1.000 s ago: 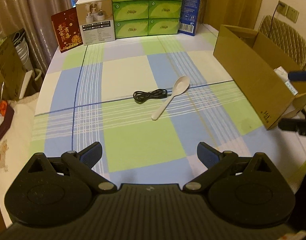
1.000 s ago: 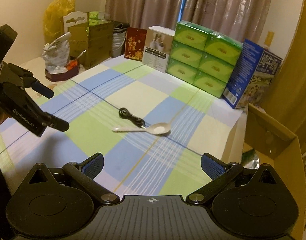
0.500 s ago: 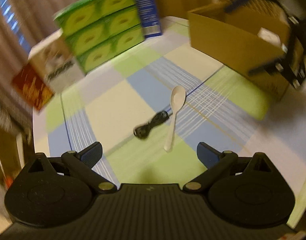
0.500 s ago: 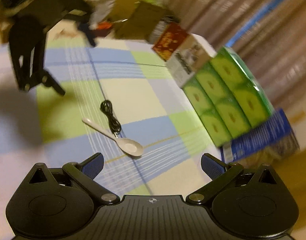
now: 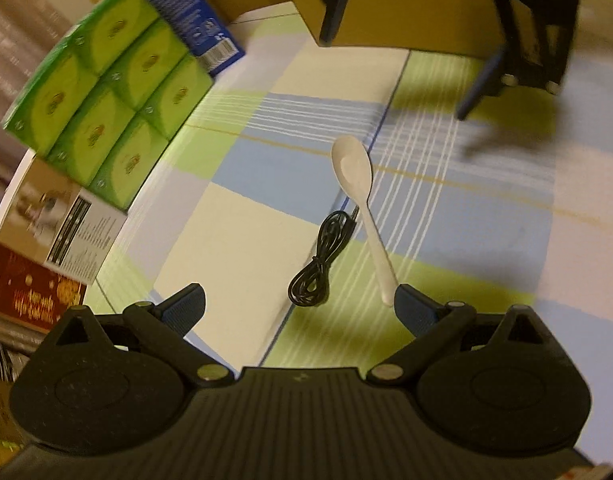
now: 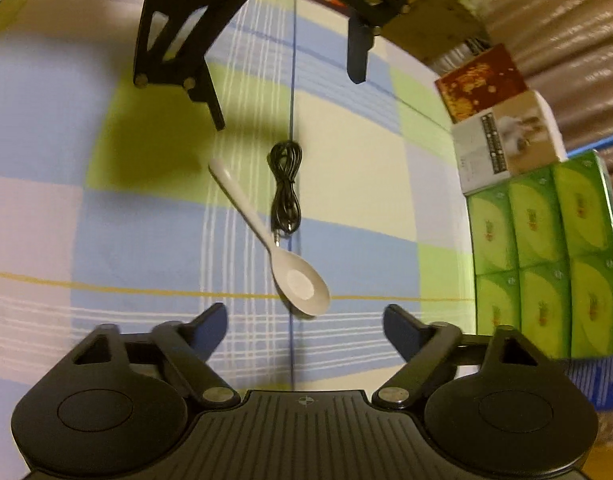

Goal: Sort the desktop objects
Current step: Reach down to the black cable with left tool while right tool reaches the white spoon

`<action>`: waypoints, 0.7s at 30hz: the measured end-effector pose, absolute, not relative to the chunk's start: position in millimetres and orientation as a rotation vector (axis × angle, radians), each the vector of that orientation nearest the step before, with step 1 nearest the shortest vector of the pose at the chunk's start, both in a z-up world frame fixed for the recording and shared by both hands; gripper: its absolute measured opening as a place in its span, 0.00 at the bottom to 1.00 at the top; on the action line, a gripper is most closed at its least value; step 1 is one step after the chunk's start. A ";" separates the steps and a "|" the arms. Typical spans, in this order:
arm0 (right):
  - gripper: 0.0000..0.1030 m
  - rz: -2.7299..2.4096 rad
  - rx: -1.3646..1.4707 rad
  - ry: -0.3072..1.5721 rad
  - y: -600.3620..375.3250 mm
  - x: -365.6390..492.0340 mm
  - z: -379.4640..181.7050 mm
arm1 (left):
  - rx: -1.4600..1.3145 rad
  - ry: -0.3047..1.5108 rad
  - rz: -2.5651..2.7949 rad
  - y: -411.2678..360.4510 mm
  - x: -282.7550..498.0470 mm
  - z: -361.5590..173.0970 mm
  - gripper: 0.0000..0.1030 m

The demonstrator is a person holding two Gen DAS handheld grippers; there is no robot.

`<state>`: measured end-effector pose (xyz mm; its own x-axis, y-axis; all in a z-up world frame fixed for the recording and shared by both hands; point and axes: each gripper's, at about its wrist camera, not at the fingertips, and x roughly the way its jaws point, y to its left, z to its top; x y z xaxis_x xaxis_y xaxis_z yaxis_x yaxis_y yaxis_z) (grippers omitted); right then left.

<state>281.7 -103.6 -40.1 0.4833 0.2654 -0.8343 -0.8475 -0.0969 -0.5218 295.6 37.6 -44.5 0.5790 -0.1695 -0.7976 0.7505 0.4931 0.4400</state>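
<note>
- A white spoon point(image 5: 364, 208) lies on the checked tablecloth point(image 5: 234, 240) near the middle of the table, bowl up, with a coiled black cable point(image 5: 320, 264) just beside its handle; the cable's plug end looks to touch the handle, though that is hard to tell.
- The left gripper point(image 5: 298, 308) hangs over the cable, fingers spread wide and holding nothing; the spoon's handle tip sits close to its right finger point(image 5: 412, 312).
- The right gripper point(image 6: 304, 326) hangs over the spoon's bowl; its jaws have just been closing but remain apart, pressing on nothing.
- Green tissue packs point(image 6: 546, 256), a white carton point(image 6: 506, 144) and a red box point(image 6: 480, 82) stand along the table's far edge.
- A cardboard box point(image 5: 406, 12) stands at one side edge of the table.
</note>
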 end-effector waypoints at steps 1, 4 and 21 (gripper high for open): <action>0.71 1.024 -1.369 0.564 -101.6 286.2 -42.6 | 0.891 0.765 -0.641 38.1 298.6 -47.4 0.96; 0.63 1.034 -1.384 0.570 -94.7 299.4 -49.5 | 0.878 0.796 -0.694 39.3 308.7 -52.5 0.93; 0.43 1.136 -1.604 0.529 -73.1 317.1 -91.5 | 0.859 0.865 -0.788 39.6 341.6 -80.7 0.73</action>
<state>317.1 -73.1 -91.5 0.4511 0.2021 -0.8693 -0.7957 -0.3500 -0.4943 341.6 39.6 -80.7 0.4278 -0.2284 -0.8745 0.8496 0.4319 0.3029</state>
